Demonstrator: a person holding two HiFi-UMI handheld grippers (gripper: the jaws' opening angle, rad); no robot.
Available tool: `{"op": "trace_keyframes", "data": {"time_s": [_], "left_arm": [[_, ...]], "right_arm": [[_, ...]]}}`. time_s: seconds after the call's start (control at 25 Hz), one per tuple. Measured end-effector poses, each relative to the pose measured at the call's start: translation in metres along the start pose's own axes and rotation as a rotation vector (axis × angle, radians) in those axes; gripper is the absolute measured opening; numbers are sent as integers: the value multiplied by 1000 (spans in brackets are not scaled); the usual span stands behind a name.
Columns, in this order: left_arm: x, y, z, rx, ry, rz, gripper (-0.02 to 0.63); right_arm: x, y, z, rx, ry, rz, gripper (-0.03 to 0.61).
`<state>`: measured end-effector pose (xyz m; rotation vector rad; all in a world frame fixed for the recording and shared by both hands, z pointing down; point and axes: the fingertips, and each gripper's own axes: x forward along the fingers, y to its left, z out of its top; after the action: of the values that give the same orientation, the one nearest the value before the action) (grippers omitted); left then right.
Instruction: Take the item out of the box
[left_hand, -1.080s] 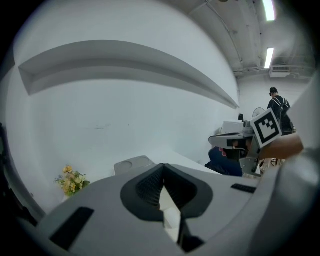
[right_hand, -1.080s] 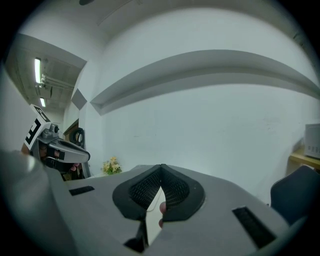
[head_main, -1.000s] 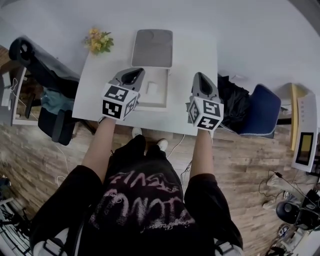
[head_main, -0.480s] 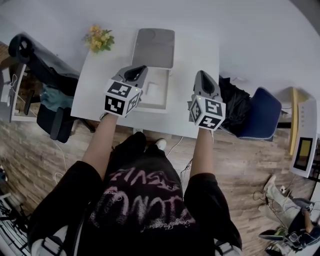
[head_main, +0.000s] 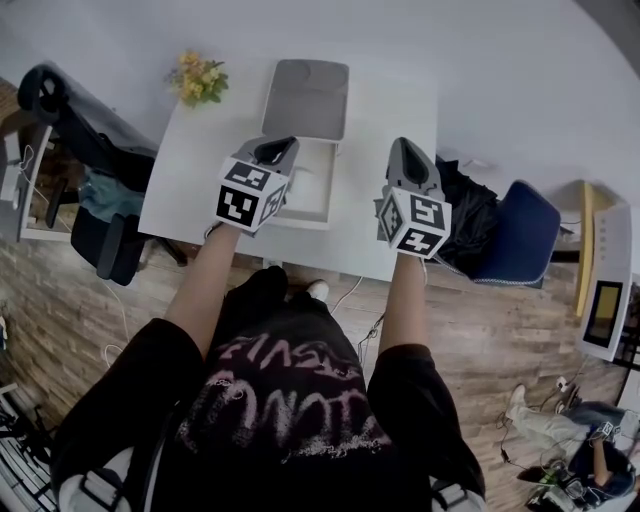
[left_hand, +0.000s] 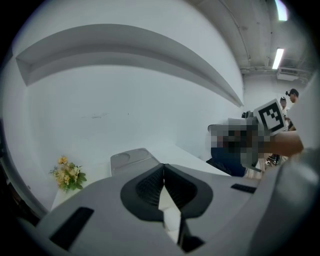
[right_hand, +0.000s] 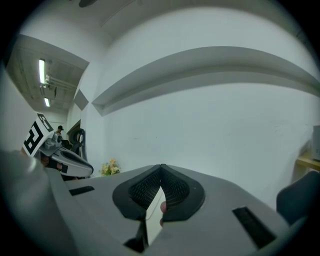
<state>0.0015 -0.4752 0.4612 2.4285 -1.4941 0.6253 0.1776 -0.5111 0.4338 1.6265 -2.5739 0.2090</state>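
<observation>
My left hand-held gripper (head_main: 272, 150), closed and empty, hovers over the open box (head_main: 318, 205) mid-table; my right hand-held gripper (head_main: 402, 152), also closed and empty, hangs near the table's (head_main: 190, 170) right edge.

Two tools (head_main: 284, 143) (head_main: 403, 144), one table (head_main: 195, 165), one open box (head_main: 308, 100), one flower bunch (head_main: 197, 80), two chairs (head_main: 90, 140) (head_main: 520, 235).

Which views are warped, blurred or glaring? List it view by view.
Head view: heavy fisheye, wooden floor lines bend; even light, sharp. Left gripper view: dark round vignette, wall ledge curves, left gripper looks soft. Right gripper view: same vignette; ceiling lamps glare mildly.
</observation>
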Motion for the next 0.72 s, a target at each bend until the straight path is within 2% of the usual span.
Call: {"op": "trace_keyframes", "data": {"time_s": [0.16, 0.44, 0.72], "left_arm": [[10, -5, -11, -15, 55, -15, 3], [25, -18, -35, -20, 143, -57, 42], [39, -19, -73, -71, 279, -29, 111]], "right_arm": [[2, -4, 0, -12, 1, 5, 9], [9, -9, 4, -31, -1, 18, 9], [12, -19, -6, -14, 21, 15, 9]]}}
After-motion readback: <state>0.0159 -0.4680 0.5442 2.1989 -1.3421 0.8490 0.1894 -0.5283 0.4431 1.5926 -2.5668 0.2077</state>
